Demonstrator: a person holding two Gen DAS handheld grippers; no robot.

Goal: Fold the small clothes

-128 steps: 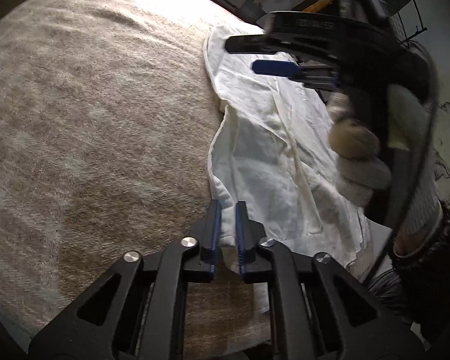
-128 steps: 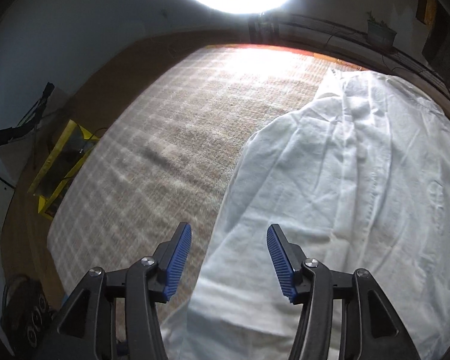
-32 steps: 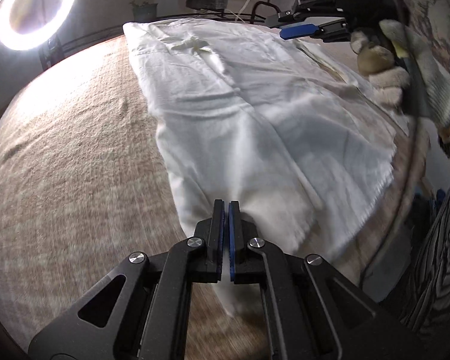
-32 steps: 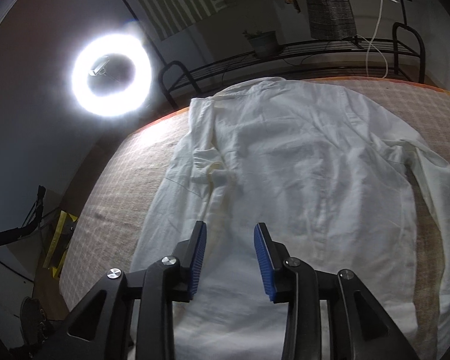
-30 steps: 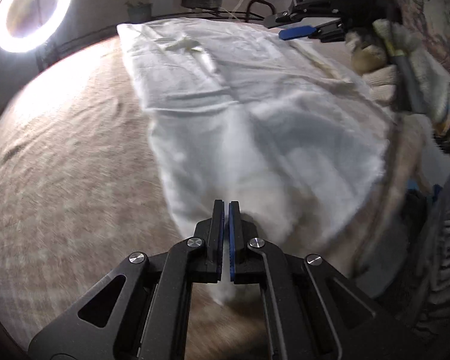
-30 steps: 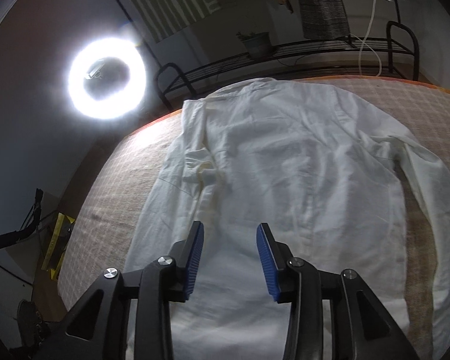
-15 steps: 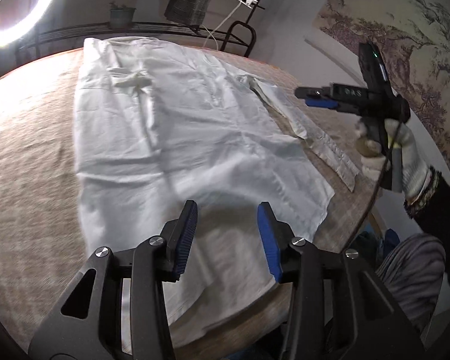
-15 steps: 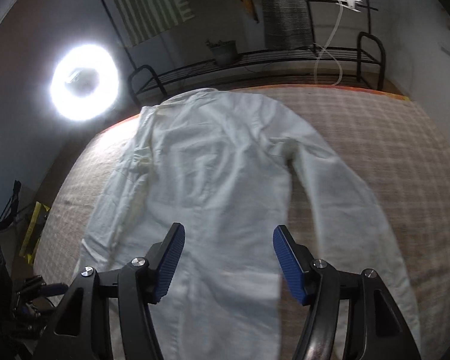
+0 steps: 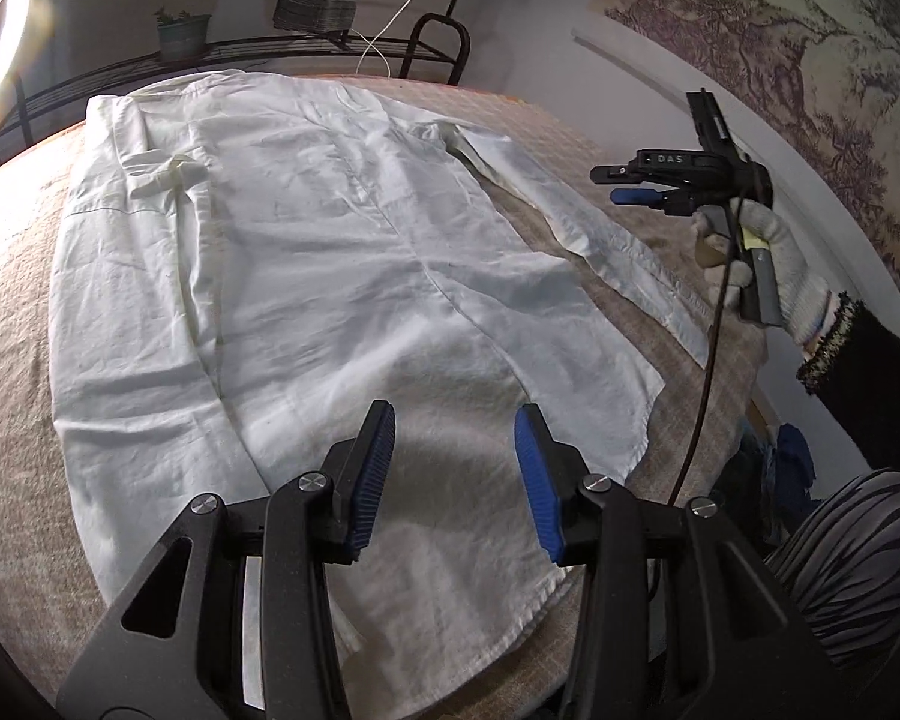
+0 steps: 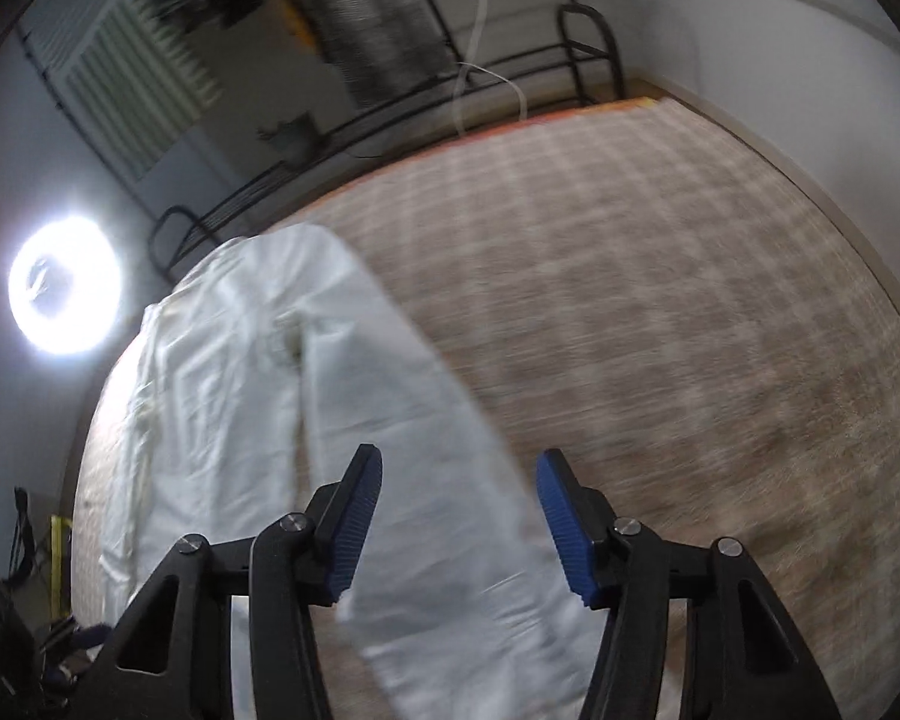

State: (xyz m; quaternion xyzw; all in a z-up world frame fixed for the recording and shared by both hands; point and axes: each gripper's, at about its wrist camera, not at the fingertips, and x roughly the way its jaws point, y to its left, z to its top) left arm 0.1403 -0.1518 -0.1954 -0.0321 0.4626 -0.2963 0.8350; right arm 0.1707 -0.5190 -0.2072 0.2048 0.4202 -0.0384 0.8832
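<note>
A white long-sleeved shirt (image 9: 306, 276) lies spread flat on a beige checked cloth (image 9: 6, 324), collar at the far end. Its right sleeve (image 9: 600, 240) stretches out toward the table's right edge. My left gripper (image 9: 453, 474) is open and empty, held above the shirt's hem. My right gripper (image 9: 615, 186) shows in the left wrist view, held in a gloved hand above the sleeve's cuff end. In the right wrist view the right gripper (image 10: 459, 510) is open and empty over the sleeve (image 10: 426, 456); this view is blurred.
A bright ring light (image 10: 63, 294) stands at the far left. A black metal rack (image 9: 330, 48) with a potted plant (image 9: 180, 33) runs behind the table. The wall (image 9: 720, 78) is close on the right. The person's striped clothing (image 9: 840, 546) is at the lower right.
My left gripper let go of the shirt's hem and opened wide, then rose above it. My right gripper swung right, from over the shirt's body to over the right sleeve, and opened wider.
</note>
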